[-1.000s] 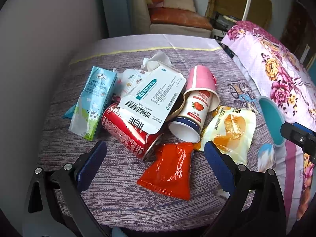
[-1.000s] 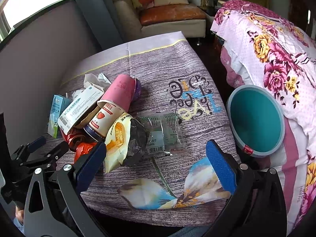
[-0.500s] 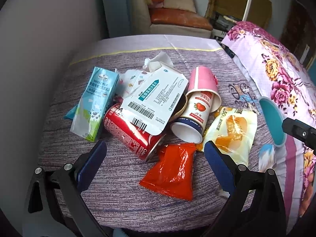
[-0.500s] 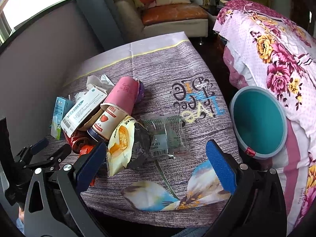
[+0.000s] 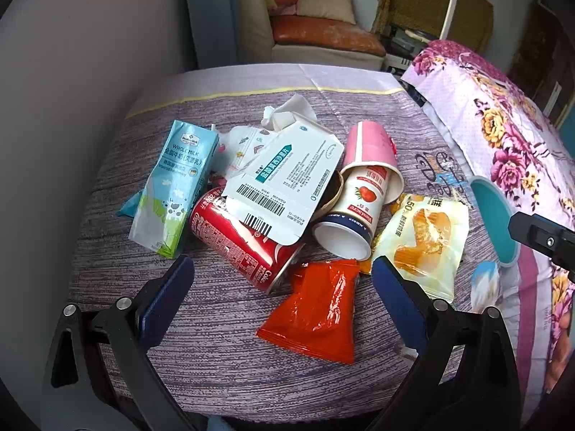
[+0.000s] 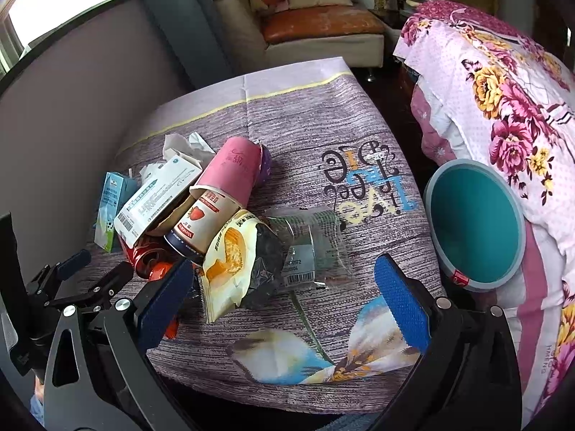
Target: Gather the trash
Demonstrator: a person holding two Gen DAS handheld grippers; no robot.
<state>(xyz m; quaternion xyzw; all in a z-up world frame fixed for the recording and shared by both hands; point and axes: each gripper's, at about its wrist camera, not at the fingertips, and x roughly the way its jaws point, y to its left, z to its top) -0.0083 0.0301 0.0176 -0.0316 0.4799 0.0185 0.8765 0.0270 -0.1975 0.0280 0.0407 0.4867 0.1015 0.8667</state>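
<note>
A pile of trash lies on the purple tablecloth: a milk carton [image 5: 176, 183], a red cola can [image 5: 244, 244], a flattened white box [image 5: 287, 179], a strawberry cup [image 5: 355, 212] stuck in a pink cup [image 5: 370, 143], a red wrapper [image 5: 316, 309], a yellow snack bag [image 5: 424, 240] and a clear wrapper [image 6: 309, 248]. A teal bin [image 6: 474, 230] stands at the table's right edge. My left gripper [image 5: 282, 280] is open above the can and red wrapper. My right gripper [image 6: 284, 283] is open above the yellow bag [image 6: 230, 255] and clear wrapper.
A bed with a floral pink cover [image 6: 503, 100] is on the right, behind the bin. A sofa [image 5: 316, 36] stands beyond the table. A grey wall [image 5: 72, 72] is on the left. The left gripper [image 6: 82, 280] shows in the right wrist view.
Both grippers have drifted slightly; the trash sits a little lower and closer in the views. Nothing has been taken hold of.
</note>
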